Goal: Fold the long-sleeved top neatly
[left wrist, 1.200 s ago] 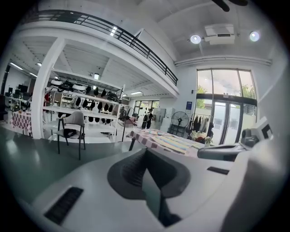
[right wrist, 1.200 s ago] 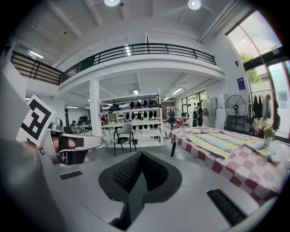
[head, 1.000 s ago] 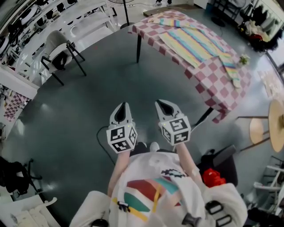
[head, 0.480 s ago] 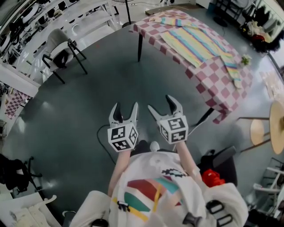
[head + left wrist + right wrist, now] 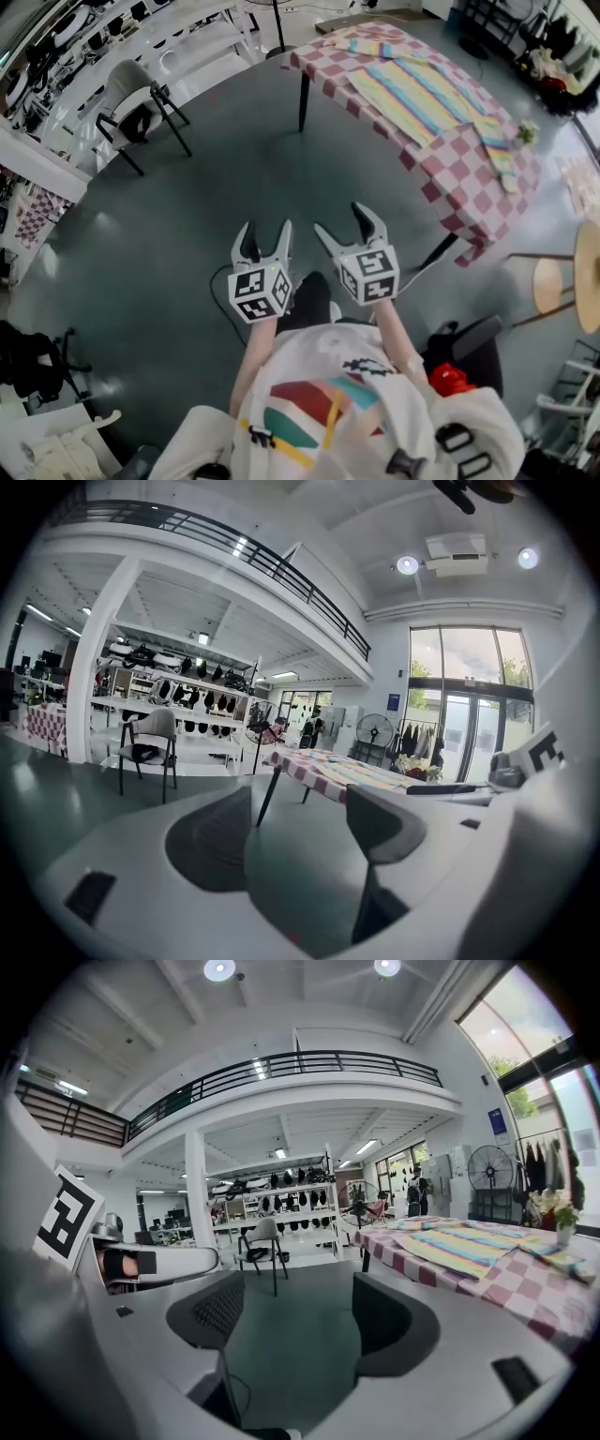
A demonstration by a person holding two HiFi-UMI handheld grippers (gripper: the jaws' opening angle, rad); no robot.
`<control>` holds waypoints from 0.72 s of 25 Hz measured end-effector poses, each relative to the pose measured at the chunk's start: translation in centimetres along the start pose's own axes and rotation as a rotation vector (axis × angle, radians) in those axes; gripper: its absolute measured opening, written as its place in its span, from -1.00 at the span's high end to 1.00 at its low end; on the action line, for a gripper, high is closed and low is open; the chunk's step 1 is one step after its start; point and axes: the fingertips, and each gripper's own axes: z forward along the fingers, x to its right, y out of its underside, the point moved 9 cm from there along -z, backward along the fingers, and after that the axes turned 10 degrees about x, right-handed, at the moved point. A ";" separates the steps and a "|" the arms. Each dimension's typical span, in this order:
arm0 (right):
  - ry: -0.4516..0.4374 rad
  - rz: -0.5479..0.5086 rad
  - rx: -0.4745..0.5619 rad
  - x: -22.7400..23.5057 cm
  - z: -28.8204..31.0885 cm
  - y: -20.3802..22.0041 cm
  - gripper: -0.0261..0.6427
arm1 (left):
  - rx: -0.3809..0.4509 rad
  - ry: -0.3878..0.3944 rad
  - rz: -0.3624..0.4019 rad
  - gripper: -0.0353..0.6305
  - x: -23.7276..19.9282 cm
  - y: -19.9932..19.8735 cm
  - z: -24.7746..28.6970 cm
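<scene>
A striped pastel long-sleeved top (image 5: 424, 86) lies spread flat on a table with a pink and white checked cloth (image 5: 450, 178), up and to the right in the head view. The top (image 5: 459, 1247) also shows at the right of the right gripper view, and the table (image 5: 323, 767) shows far off in the left gripper view. My left gripper (image 5: 263, 236) and right gripper (image 5: 346, 223) hang side by side over the grey floor, well short of the table. Both are open with nothing between their jaws.
A grey chair (image 5: 131, 103) stands at the upper left by white shelving. A round wooden stool (image 5: 553, 279) and a round tabletop edge (image 5: 589, 274) are at the right. A red object (image 5: 448, 377) lies by my feet. A clothes rack and a fan (image 5: 375, 731) stand beyond the table.
Both grippers were shut a second ago and have opened wide. They stay in much the same place, and the view has shifted slightly.
</scene>
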 end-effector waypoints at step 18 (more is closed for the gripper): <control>0.054 -0.036 0.015 7.3 14.3 -2.0 -0.08 | 0.069 0.075 -0.038 0.00 -5.6 -3.9 18.9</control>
